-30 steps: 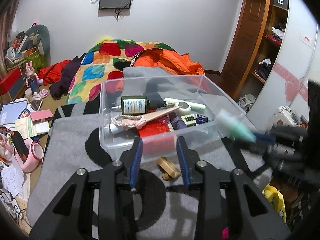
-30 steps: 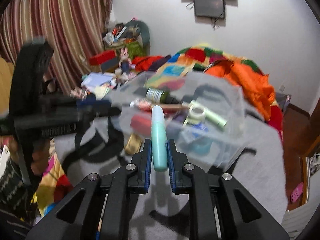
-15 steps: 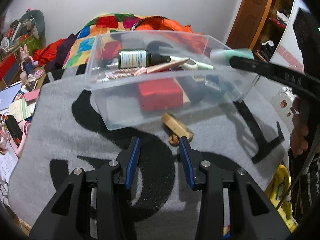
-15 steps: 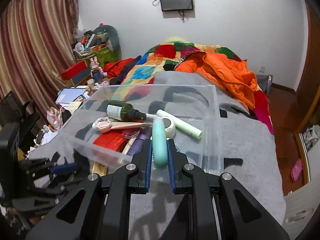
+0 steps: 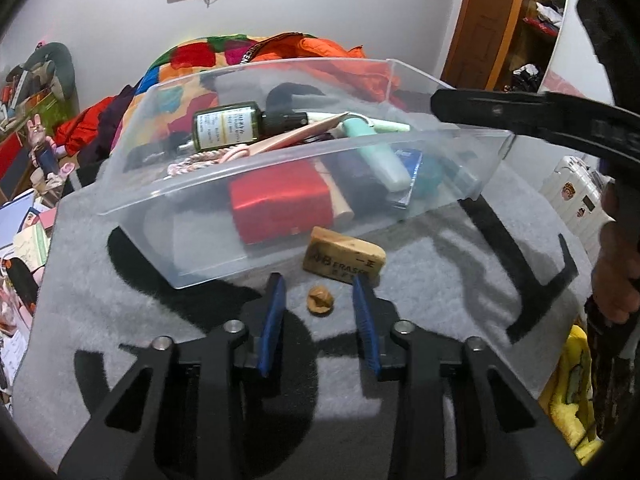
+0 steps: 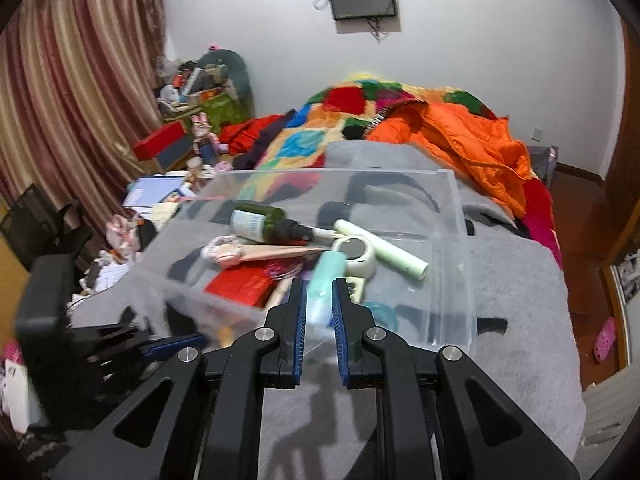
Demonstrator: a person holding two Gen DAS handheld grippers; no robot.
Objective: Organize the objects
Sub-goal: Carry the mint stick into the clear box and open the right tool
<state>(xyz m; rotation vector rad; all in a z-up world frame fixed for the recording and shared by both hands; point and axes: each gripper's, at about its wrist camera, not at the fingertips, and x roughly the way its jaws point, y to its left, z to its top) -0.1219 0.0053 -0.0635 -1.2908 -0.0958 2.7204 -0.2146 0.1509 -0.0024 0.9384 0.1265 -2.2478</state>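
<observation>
A clear plastic bin [image 5: 168, 204] [image 6: 456, 240] stands on a grey blanket [image 5: 440, 280]. My right gripper [image 6: 318, 286] is shut on a mint green tube [image 6: 326, 276] [image 5: 380, 160], whose far end hangs inside the bin among the other items. In front of the bin lie a tan eraser [image 5: 344, 260] and a small round brown piece [image 5: 320, 299]. My left gripper [image 5: 318, 284] [image 6: 176, 344] points down at the blanket. Its jaws are closing with the brown piece between them, and the pads [image 5: 272, 312] stand clear of it on both sides.
The bin holds a dark green bottle [image 5: 226, 126], a red box [image 5: 280, 200], a pink flat stick [image 6: 276, 254], a tape roll [image 6: 356, 254] and a pale green tube [image 6: 380, 254]. An orange jacket [image 6: 472, 148] lies behind. Clutter fills the left floor [image 6: 172, 200]. A hand [image 5: 612, 272] is at right.
My left gripper sank toward the blanket and now straddles the brown piece, with narrower jaws. My right gripper carried the mint tube over the bin and lowered its end inside.
</observation>
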